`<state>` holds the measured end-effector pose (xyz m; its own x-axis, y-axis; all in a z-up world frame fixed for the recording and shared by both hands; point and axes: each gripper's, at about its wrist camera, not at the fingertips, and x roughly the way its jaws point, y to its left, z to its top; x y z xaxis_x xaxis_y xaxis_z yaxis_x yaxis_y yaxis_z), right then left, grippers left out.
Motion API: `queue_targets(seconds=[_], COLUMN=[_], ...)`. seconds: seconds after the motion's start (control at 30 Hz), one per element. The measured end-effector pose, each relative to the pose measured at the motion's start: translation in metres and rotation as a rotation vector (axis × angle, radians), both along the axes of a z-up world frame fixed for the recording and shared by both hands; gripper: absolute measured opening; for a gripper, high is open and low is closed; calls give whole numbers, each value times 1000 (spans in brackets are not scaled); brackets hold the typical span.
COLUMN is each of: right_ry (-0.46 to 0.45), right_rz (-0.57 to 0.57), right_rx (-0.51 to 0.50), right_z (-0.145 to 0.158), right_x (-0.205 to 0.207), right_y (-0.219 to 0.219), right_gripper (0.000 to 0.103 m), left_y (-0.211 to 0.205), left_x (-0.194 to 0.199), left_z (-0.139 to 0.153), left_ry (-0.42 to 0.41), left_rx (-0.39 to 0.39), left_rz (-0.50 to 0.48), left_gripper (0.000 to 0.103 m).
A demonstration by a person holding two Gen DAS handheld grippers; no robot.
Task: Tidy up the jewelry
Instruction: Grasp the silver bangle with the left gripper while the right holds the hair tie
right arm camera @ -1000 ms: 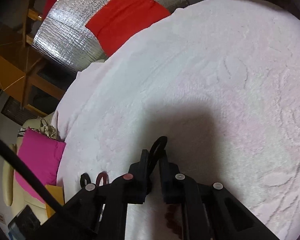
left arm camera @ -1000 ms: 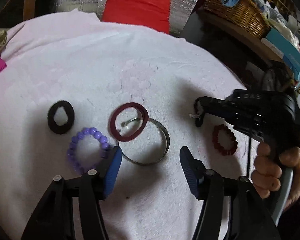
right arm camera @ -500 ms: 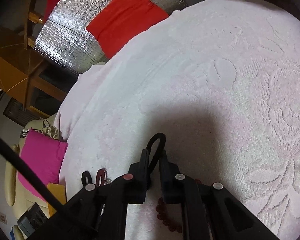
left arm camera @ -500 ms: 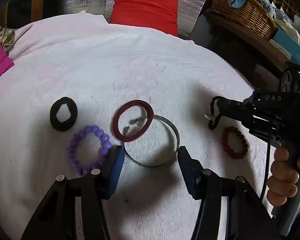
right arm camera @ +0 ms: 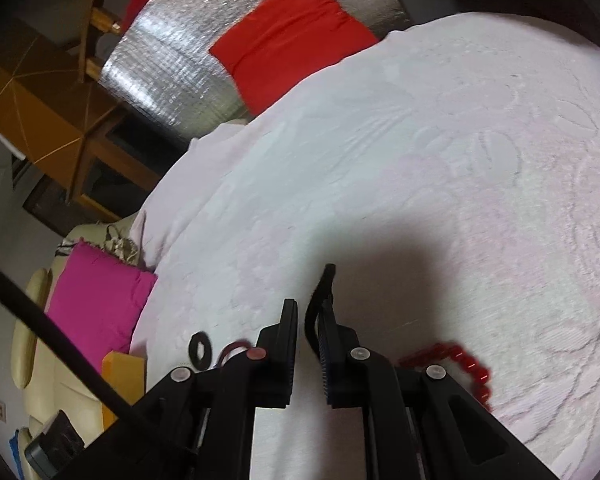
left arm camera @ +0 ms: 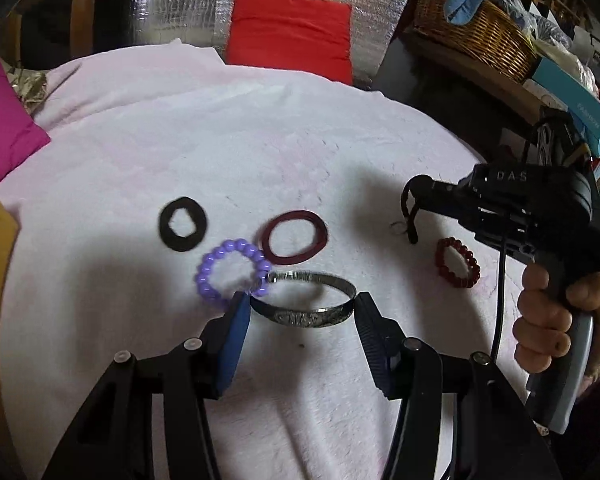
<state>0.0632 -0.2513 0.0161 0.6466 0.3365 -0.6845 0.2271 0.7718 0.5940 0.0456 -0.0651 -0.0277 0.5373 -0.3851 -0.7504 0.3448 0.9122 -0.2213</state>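
I have one pale pink towel spread over the whole work surface, and every piece lies on it. Behind it stand a silver foil sheet with one red cushion against it, a magenta cushion at far left, and a wicker basket on the shelf at upper right.

My left gripper is spread wide around the one silver bangle: its blue left pad touches the bangle's left end and overlaps the edge of the purple bead bracelet, while the right fingertip sits against the bangle's right end. Whether the bangle is lifted I cannot tell.

My right gripper, held in a hand at the right, has its fingers narrowed on one thin black band, which droops as a loop from the tips above the towel. A small metal ring lies just left of that loop.

Counting the loose pieces: one black scrunchie furthest left, one maroon ring to its right and just beyond the bangle, one purple bracelet touching the bangle's left end, and one dark red bead bracelet well apart at right, below the right gripper's body. In the right wrist view, the gripper's own fingers hide part of the red beads and most of the maroon ring.
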Motion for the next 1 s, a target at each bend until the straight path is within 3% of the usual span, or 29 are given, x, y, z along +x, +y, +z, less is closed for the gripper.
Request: queue_targets(seconds=[0.17,0.2,0.23,0.27,0.4,0.53,0.63,0.7,0.8,0.87,1.0], right_ry=[-34,-40,-49,-57,-60,-21,3,25,43,59,76], right_rz=[35,37,39,41,45,25,4,-1,-6,-11,-28], right_rx=[13,17,23,28,21,-75,-146,-157,-161,-170,-130], right_z=[8,10,12,13,17,16,14,10,6,2,-2], right_x=[-7,-9,-12,-14,-19,-18,-15,-11,-8,-6,-5], right_y=[12,13,14,15,18,18,15,11,6,2,-5], right_gripper=[11,11,11,11,11,13,15,20,33,46,46], left_y=[13,15,17,18,24,34,39,41,43,43,37], left_x=[-8,-10,-11,-11,-9,-5,-2,-1,-3,-4,-9], left_z=[10,12,13,13,5,-3,-5,-6,-6,-6,-8], left_ry=[-26,-30,-31,-24,11,51,63,80,86,91,128], left_rx=[-6,-8,-10,-18,22,15,23,20,11,15,17], left_rz=[-2,-2,-6,-18,-8,14,22,27,26,18,-38], left_gripper=[54,50,37,15,13,13,20,39,58,61,66])
